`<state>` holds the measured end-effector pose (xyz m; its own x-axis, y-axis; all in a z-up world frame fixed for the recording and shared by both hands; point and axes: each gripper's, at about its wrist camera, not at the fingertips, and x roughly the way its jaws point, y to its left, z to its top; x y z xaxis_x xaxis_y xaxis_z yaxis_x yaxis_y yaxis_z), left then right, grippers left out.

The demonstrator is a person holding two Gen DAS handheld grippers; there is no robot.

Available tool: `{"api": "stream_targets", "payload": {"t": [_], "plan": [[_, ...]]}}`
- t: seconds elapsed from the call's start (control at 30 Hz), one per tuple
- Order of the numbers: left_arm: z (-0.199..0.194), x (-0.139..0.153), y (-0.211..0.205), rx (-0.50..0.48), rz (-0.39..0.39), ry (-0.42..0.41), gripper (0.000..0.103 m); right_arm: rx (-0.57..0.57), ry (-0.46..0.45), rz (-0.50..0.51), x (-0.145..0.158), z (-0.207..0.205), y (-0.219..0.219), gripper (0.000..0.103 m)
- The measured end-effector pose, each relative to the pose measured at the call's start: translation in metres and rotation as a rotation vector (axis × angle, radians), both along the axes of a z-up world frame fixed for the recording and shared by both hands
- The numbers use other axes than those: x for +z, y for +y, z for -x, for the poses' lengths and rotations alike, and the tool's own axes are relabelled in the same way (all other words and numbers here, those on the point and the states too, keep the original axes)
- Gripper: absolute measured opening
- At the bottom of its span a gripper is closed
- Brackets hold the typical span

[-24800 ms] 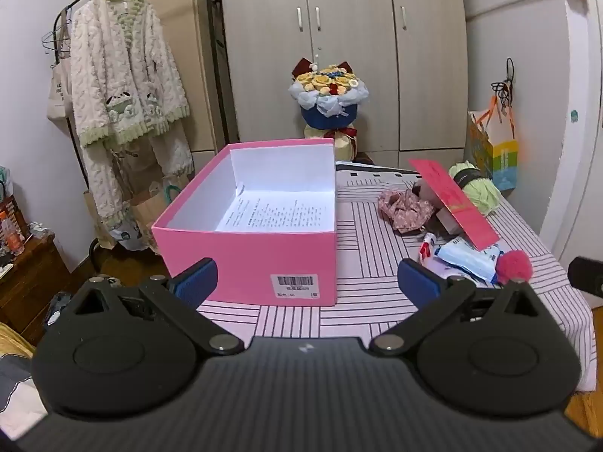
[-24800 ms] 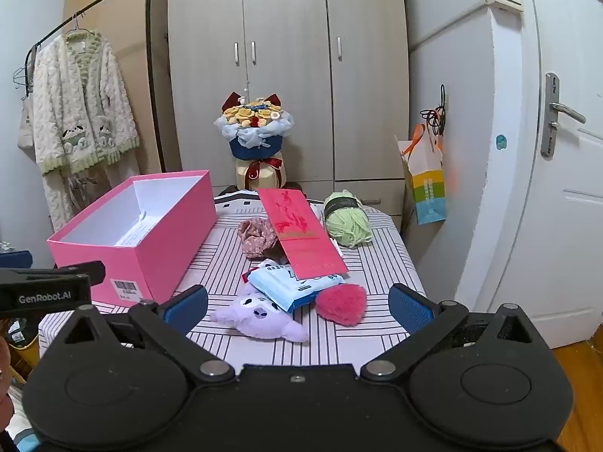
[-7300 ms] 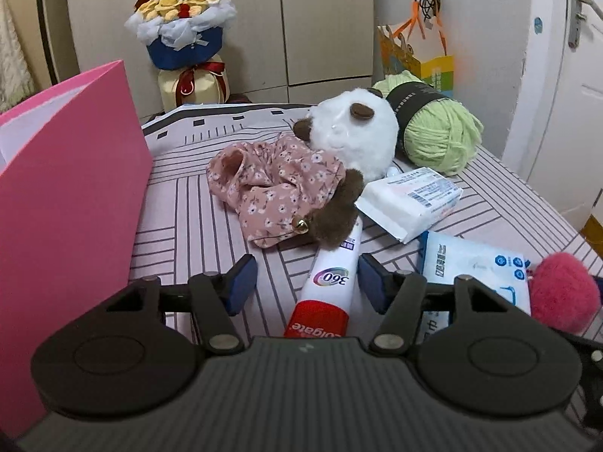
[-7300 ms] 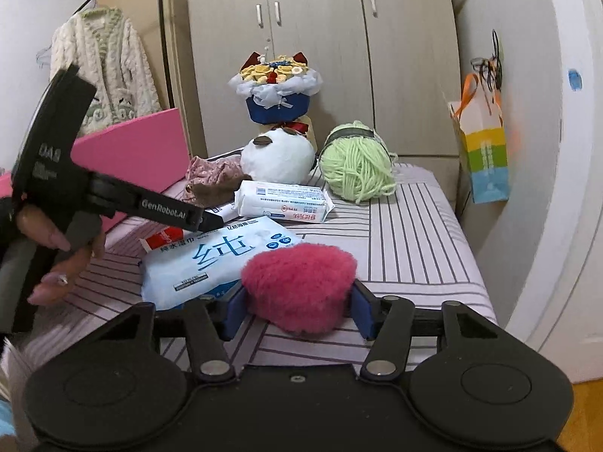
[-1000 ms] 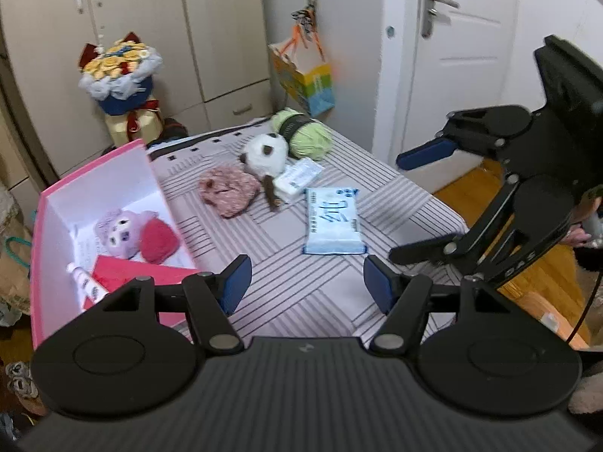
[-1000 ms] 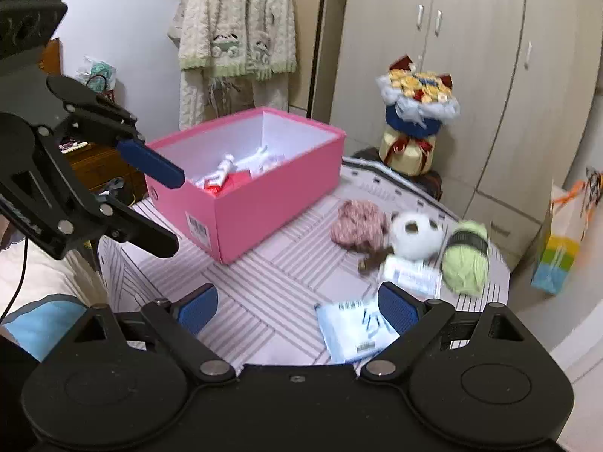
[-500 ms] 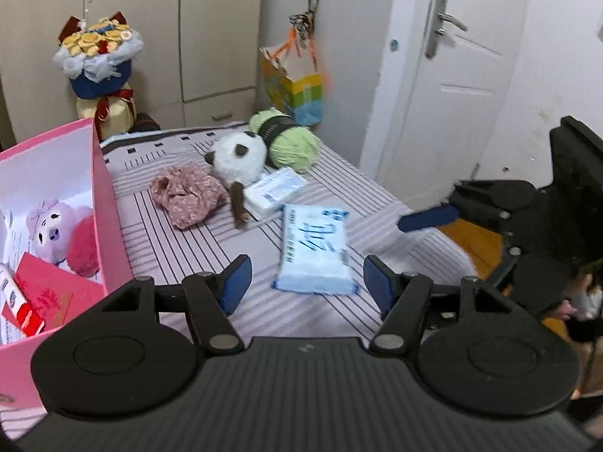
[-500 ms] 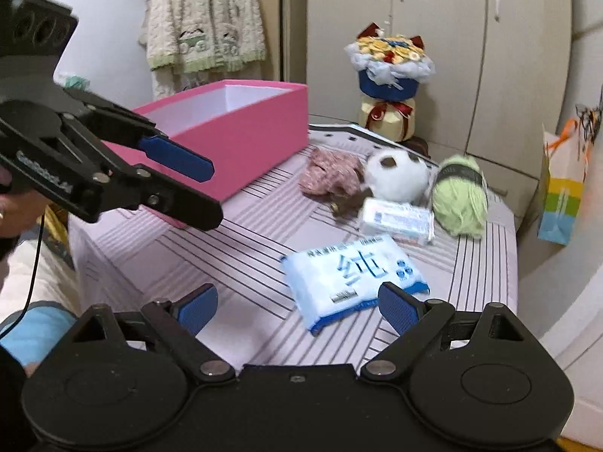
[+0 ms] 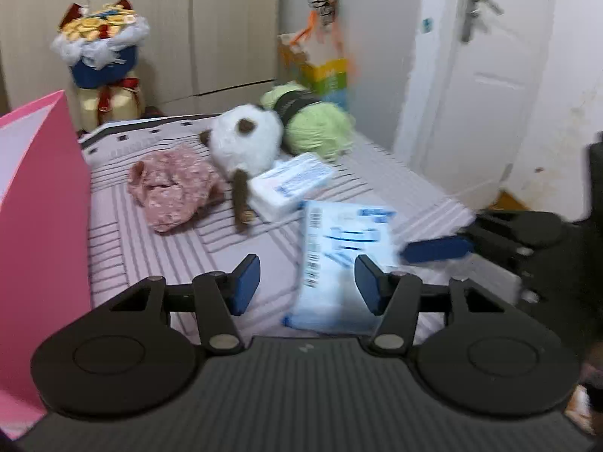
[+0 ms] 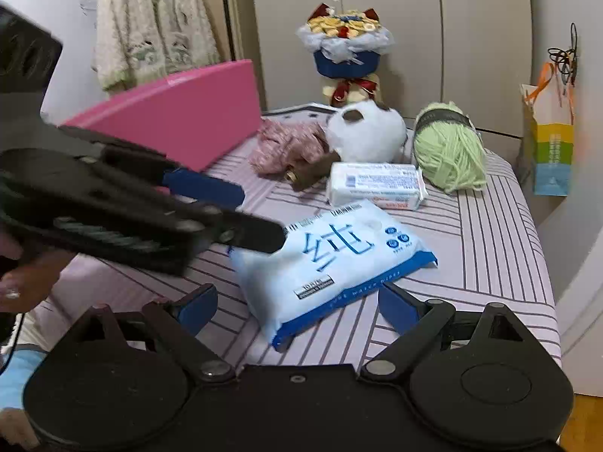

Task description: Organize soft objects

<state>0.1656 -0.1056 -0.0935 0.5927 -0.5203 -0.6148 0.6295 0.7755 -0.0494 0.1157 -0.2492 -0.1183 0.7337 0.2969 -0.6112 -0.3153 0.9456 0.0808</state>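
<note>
A blue-and-white wet wipes pack (image 10: 331,256) lies on the striped table (image 10: 490,226). My right gripper (image 10: 297,307) is open just in front of it, the pack's near end between the tips. My left gripper (image 9: 307,288) comes in from the left; its jaws are closing, with the pack (image 9: 339,256) partly between them and only the right pad at its edge. Behind lie a white tissue pack (image 10: 377,184), a panda plush (image 10: 365,135), green yarn (image 10: 448,150) and a pink floral cloth (image 10: 286,147). The pink box (image 9: 41,207) stands at the left.
A flower bouquet (image 10: 345,45) stands behind the table before the wardrobe. A coloured paper bag (image 10: 550,143) hangs at the right near a white door (image 9: 490,75). A knitted cardigan (image 10: 154,26) hangs at the far left. The table's right edge is close to the pack.
Both grippers have come down toward the table and closer to the wet wipes pack. The left jaws have narrowed. The inside of the pink box has dropped out of view.
</note>
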Motion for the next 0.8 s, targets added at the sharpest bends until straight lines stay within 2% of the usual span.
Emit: {"api": "stream_targets", "payload": {"t": [0.1, 0.27, 0.4, 0.5, 0.57, 0.67, 0.73, 0.8], "plan": [[-0.006, -0.007, -0.006, -0.019, -0.002, -0.009, 0.048, -0.023, -0.032, 0.046, -0.006, 0.002, 0.004, 0.093], [-0.016, -0.011, -0.006, -0.022, 0.062, 0.076, 0.033, -0.046, -0.059, 0.021, -0.009, 0.003, 0.003, 0.095], [-0.021, -0.017, -0.005, 0.019, 0.103, 0.14, 0.032, -0.013, -0.052, 0.0, -0.011, 0.007, 0.003, 0.103], [-0.023, -0.02, -0.002, 0.037, 0.131, 0.165, 0.03, -0.046, -0.039, -0.016, -0.01, 0.004, 0.005, 0.103], [-0.024, -0.021, -0.002, 0.038, 0.15, 0.19, 0.026, -0.052, -0.027, 0.015, -0.009, 0.001, 0.01, 0.103], [-0.026, -0.021, 0.0, 0.035, 0.177, 0.251, 0.024, -0.096, -0.047, -0.02, -0.01, 0.0, 0.01, 0.103], [-0.024, -0.022, 0.002, 0.016, 0.214, 0.313, 0.024, -0.104, -0.081, -0.005, -0.013, 0.003, 0.013, 0.098], [-0.017, -0.021, 0.0, 0.013, 0.211, 0.294, 0.024, -0.099, -0.125, 0.019, -0.016, 0.01, 0.017, 0.093]]}}
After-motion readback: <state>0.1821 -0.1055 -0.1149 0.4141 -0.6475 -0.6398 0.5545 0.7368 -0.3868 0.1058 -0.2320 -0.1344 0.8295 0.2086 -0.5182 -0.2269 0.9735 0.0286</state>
